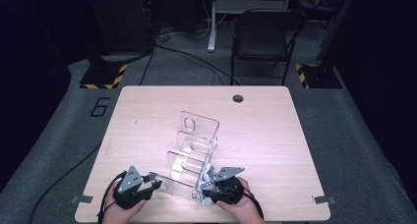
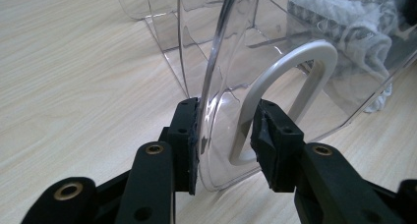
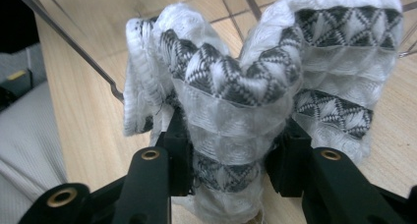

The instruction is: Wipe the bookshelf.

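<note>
Currently: left gripper (image 2: 227,144) clamps the clear organizer (image 1: 194,150) at its near panel; right gripper (image 3: 231,155) holds the rolled socks (image 3: 255,81). Steady the organizer, then seat the socks squarely in 1 near slot.

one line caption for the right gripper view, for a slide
Right gripper clamps a rolled white cloth with black diamond bands above the wooden table, beside a clear acrylic rack.

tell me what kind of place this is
Probably a lab or recording studio, not a home: a bare wooden table on grey carpet, hazard-striped stand bases behind it, cables trailing across the floor, and dark surroundings.
</note>
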{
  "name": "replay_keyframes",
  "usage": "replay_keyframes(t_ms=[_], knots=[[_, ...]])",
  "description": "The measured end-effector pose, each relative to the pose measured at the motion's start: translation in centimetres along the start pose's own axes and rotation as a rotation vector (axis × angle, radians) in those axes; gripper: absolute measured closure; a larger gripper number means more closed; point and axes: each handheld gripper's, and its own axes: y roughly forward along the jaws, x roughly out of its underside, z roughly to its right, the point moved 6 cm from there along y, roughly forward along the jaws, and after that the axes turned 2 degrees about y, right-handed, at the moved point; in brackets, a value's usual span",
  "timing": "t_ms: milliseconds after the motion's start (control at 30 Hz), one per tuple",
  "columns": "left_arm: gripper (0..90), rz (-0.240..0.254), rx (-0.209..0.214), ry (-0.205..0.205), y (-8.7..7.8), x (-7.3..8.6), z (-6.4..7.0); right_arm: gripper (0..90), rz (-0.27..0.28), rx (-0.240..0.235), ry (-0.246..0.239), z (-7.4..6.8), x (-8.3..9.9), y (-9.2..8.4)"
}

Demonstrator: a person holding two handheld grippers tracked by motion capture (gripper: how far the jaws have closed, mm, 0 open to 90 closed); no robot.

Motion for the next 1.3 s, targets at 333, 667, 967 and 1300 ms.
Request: replay_keyframes(t_ms=[333,667,967,1300], knots=[[63.2,-0.002,0.001,0.003,0.0,0.0,0.0,59.2,0.0,-0.02,0.003,0.0,0.0,-0.1],[63.0,-0.002,-0.002,0.007,0.0,0.0,0.0,59.0,0.0,-0.009,-0.001,-0.3,-0.1,-0.2],[63.1,-0.004,-0.001,0.01,0.0,0.0,0.0,58.4,0.003,-0.02,0.007,-0.3,-0.2,-0.3],[63.0,-0.003,0.001,0.007,0.1,0.0,0.1,58.2,0.02,-0.002,-0.027,-0.4,-0.4,-0.5]])
